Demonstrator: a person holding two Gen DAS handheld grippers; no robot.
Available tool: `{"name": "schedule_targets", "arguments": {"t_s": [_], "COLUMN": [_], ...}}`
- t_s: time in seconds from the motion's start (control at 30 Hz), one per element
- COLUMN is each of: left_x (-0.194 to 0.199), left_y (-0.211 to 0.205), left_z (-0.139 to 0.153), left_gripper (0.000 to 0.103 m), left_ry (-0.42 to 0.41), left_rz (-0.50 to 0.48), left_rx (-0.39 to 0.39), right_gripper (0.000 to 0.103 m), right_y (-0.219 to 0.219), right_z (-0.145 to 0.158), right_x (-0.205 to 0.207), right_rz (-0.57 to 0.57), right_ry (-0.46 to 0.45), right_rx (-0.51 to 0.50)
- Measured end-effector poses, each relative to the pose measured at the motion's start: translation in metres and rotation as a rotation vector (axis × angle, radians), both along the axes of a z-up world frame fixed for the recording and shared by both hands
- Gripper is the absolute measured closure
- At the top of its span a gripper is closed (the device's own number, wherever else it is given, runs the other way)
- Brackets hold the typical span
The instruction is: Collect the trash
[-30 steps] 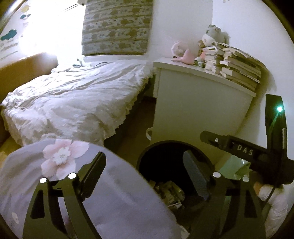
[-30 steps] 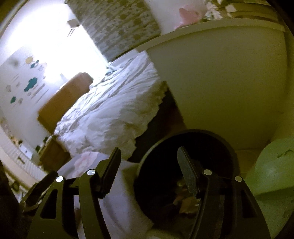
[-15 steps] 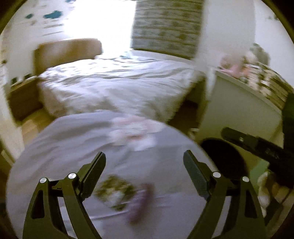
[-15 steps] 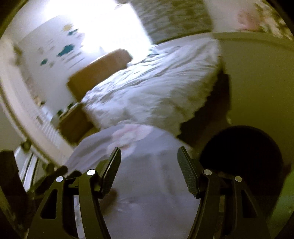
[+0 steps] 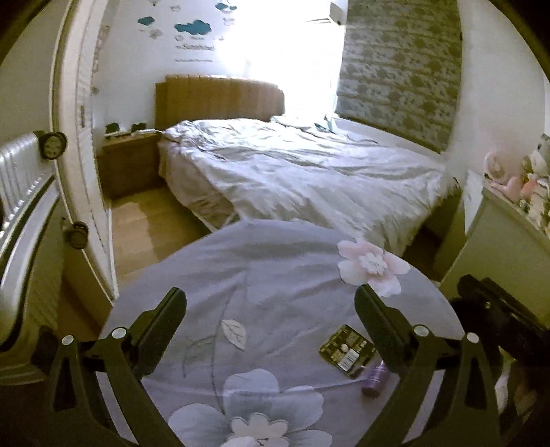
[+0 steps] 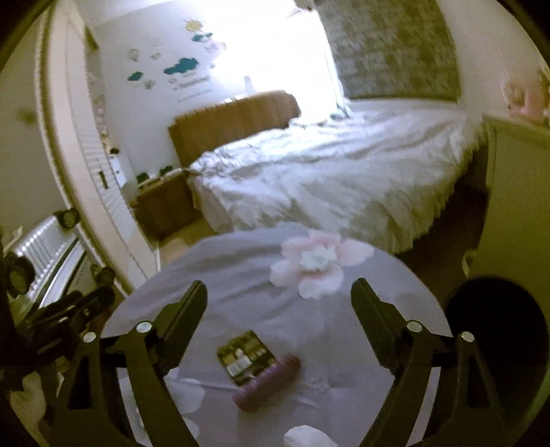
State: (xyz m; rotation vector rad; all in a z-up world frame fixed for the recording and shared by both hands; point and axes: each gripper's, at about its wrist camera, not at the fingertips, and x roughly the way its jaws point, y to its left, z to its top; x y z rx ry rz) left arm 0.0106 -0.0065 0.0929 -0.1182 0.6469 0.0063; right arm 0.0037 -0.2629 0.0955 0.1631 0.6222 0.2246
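Both tongs, left (image 5: 270,321) and right (image 6: 278,311), have just been opening and stand wide and empty. Packet (image 6: 245,357) and tube (image 6: 266,383) lie touching at lower centre on the bench (image 6: 240,275).

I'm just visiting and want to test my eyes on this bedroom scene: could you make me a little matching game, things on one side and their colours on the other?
Things:
1. small bottle lying on the table
2. flat packet beside it
3. headboard
4. cloud stickers on the wall

Colours:
A. tan brown
B. purple
C. teal
D. dark with pale print

Pairs: 1-B, 2-D, 3-A, 4-C
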Motion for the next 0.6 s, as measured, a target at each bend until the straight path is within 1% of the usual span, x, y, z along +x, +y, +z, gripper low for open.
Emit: {"name": "schedule_targets", "arguments": {"t_s": [0.13,0.27,0.47,0.6], "left_x": [-0.004,-0.009,-0.016,-0.02], "left_y": [0.003,0.004,0.003,0.0], "left_z": [0.007,0.012,0.018,0.02], "left_gripper": [0.006,0.006,0.006,0.006], "left_ry": [-0.008,-0.027,-0.055,-0.069], "left_rz": [-0.005,-0.011,0.006,-0.007], "left_rx": [0.021,0.011,0.03,0.03], "right_gripper": [0.013,0.013,0.013,0.013], "right_y": [0.011,0.018,0.024,0.024], "right_z": [0.012,0.018,0.021,0.023], "right_x": [-0.008,-0.012,-0.019,-0.023], "right_rz": [0.019,0.027,0.034,0.033], "right_ry": [-0.047,-0.063,-0.078,-0.09], "right_rx": [-0.027,-0.034,-0.032,-0.032]}}
